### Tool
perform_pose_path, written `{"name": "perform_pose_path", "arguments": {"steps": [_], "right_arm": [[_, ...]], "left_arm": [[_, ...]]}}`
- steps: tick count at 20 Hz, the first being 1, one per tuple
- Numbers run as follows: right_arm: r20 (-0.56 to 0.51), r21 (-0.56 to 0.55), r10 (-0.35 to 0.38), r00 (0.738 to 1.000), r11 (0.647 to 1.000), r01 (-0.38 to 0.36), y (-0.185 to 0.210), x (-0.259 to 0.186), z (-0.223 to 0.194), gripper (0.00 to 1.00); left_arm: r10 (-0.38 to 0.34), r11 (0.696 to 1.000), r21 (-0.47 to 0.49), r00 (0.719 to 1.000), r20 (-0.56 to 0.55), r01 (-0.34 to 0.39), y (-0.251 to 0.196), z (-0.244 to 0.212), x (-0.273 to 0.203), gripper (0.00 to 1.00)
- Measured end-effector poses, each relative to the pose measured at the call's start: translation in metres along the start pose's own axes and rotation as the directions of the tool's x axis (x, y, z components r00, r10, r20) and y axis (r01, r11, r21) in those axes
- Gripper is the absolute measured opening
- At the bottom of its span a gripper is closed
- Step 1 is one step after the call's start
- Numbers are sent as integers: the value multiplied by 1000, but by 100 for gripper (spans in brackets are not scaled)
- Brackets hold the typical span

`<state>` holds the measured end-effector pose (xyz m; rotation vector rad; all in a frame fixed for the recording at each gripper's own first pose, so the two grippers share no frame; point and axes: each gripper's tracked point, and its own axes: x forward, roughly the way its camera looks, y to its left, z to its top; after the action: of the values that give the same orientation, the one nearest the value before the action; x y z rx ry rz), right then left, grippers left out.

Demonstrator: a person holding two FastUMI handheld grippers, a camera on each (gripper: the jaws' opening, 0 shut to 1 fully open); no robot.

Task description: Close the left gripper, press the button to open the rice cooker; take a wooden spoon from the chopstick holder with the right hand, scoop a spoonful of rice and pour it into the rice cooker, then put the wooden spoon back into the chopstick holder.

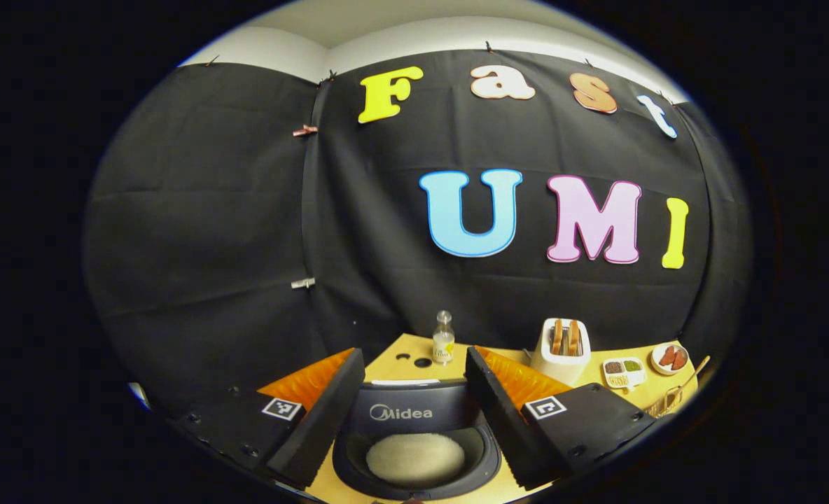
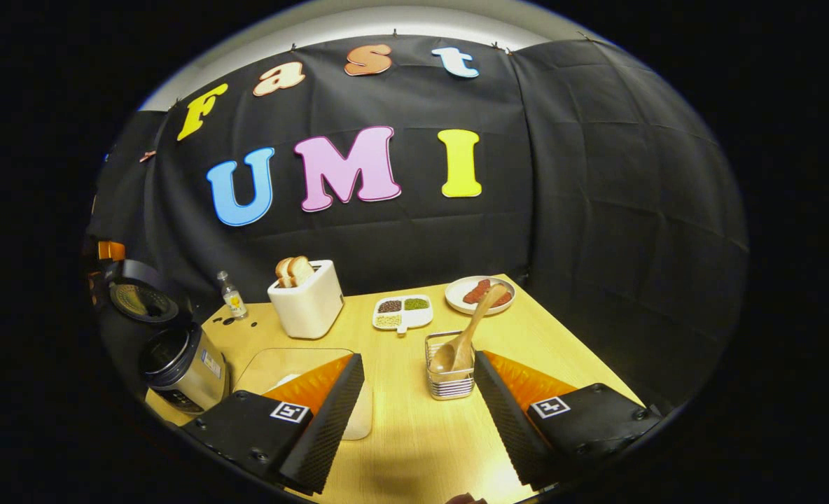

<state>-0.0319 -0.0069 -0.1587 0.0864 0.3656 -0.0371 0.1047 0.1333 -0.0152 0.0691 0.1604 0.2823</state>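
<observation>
Standing, rice cooker [image 2: 183,367]: lid up; pot open
Wooden spoon [image 2: 465,336]: bowl-down in chopstick holder [image 2: 449,371]
Left gripper [image 1: 414,413]: spread wide; nothing held
Right gripper [image 2: 418,420]: spread wide; nothing held

Surface [image 2: 414,420]: light wood-grain top, set against the black cloth wall.

Items standing or lying directly on it:
- Rice cooker [image 2: 183,367], lid raised, at the left edge in the right gripper view.
- Small clear bottle [image 2: 232,295] with a yellow label, near the back, left of the toaster.
- White toaster [image 2: 307,301] holding bread slices.
- White divided dish [image 2: 402,312] of grains, right of the toaster.
- Round plate [image 2: 456,297] with reddish pieces, at the back right corner.
- Wire chopstick holder [image 2: 449,381], in front of the divided dish, with a wooden spoon [image 2: 467,336] standing in it, handle tilted toward the plate.
- Pale tray [image 2: 274,364] beside the cooker.
</observation>
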Motion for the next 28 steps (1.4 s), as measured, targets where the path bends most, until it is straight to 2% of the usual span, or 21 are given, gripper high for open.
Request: {"name": "perform_pose_path", "arguments": {"steps": [6,13,17,23,26,28], "right_arm": [[-35,-56,42,999,997,-44,13,7,-9,99],[-65,-54,41,997,998,-45,13,12,-16,99],[-90,-55,52,995,997,-57,17,12,-20,99],[-88,-59,52,995,997,-57,21,14,-20,99],[-68,-62,42,997,997,-46,19,11,-14,99],[-42,-52,39,998,998,-41,19,8,-6,99]], "left_arm": [[-38,999,-29,985,-169,34,-7,-91,-18,100],[-68,998,0,965,-252,70,-9,-160,-15,100],[-83,994,41,965,-250,97,-6,-160,-17,100],[-88,995,19,960,-266,97,-6,-169,-13,100],[-136,989,19,952,-276,146,-10,-164,-14,100],[-164,986,3,958,-233,170,-12,-151,-21,100]]}}
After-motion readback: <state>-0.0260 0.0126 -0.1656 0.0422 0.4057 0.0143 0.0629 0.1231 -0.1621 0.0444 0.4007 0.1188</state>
